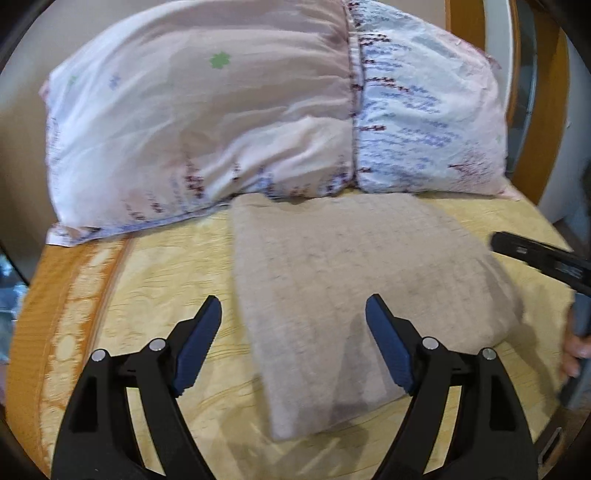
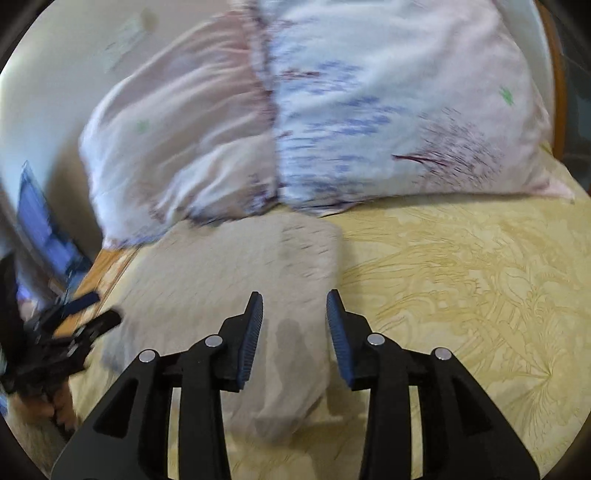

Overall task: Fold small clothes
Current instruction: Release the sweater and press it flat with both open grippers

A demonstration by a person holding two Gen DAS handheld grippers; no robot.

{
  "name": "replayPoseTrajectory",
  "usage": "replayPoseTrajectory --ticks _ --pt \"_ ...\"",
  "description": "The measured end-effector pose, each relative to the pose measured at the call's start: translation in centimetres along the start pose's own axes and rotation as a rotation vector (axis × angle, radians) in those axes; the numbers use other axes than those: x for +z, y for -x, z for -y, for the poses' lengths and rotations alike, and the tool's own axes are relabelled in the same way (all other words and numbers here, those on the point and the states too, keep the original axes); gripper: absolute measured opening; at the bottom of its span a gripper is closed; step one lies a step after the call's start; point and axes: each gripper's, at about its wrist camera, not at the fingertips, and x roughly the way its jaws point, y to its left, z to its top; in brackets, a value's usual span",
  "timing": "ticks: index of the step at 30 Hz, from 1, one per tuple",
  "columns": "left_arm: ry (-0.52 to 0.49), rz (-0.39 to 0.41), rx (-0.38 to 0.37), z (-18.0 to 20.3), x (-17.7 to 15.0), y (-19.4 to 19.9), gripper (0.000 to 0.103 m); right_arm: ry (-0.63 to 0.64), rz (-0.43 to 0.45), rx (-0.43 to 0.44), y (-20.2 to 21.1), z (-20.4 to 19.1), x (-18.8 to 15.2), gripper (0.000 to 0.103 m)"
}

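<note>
A beige knitted garment lies folded on the yellow bedspread, its far edge against the pillows. My left gripper hovers over its near left part, open wide, with no cloth between the blue pads. In the right wrist view the same garment spreads out to the left. My right gripper is above its near right edge, jaws parted and pads clear of the fabric. The right tool's black frame and a hand show at the left view's right edge.
Two pale patterned pillows stand along the back of the bed. An orange border marks the bedspread's left edge. A wooden headboard rises behind. Bare bedspread lies to the garment's right.
</note>
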Motion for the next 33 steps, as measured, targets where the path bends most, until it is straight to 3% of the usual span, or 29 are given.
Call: replayPoseTrajectory --ticks 2,5,7,10,12,15,17,19,21,24,30,33 --pt "0.002 -0.018 0.034 -0.3 -0.6 -0.4 0.081 0.065 -0.027 -0.006 -0.3 -1.4 -0.7 0.046" --pt "0.028 -0.069 0.034 -0.7 -1.2 -1.8 0.083 0.112 -0.134 -0.078 -2.8 -2.1 -1.8 0.048" --pt "0.043 -0.078 0.041 -0.7 -1.4 -2.3 0.084 0.077 -0.164 -0.099 -4.2 -1.7 -2.4 0.059" --pt "0.049 -0.074 0.048 -0.7 -1.4 -2.6 0.086 -0.01 -0.181 -0.075 -4.5 -0.5 -2.2 0.068" --pt "0.072 -0.072 0.024 -1.1 -1.5 -2.3 0.086 -0.046 -0.173 -0.064 -3.5 -0.1 -2.0 0.068" --pt "0.109 -0.052 -0.021 -1.9 -2.3 -0.9 0.086 -0.027 -0.079 -0.103 -0.4 -0.7 -2.0 0.07" --pt "0.114 -0.026 -0.031 -2.3 -3.3 0.2 0.089 -0.014 -0.033 -0.11 1.3 -1.0 -2.4 0.082" --pt "0.114 -0.01 -0.008 -2.6 -4.5 1.4 0.1 -0.007 0.001 -0.123 2.7 -1.3 -2.8 0.094" --pt "0.106 0.007 0.019 -2.7 -5.5 2.3 0.101 0.006 0.016 -0.137 3.3 -1.9 -3.5 0.1" --pt "0.116 -0.002 0.047 -2.7 -6.9 3.1 0.101 0.038 0.011 -0.136 3.5 -3.3 -4.9 0.102" --pt "0.156 -0.073 0.018 -2.1 -8.4 2.3 0.101 0.055 -0.052 -0.137 2.6 -5.7 -6.8 0.102" --pt "0.151 -0.105 0.02 -1.3 -8.7 1.7 0.101 0.067 -0.088 -0.179 1.9 -6.4 -7.4 0.102"
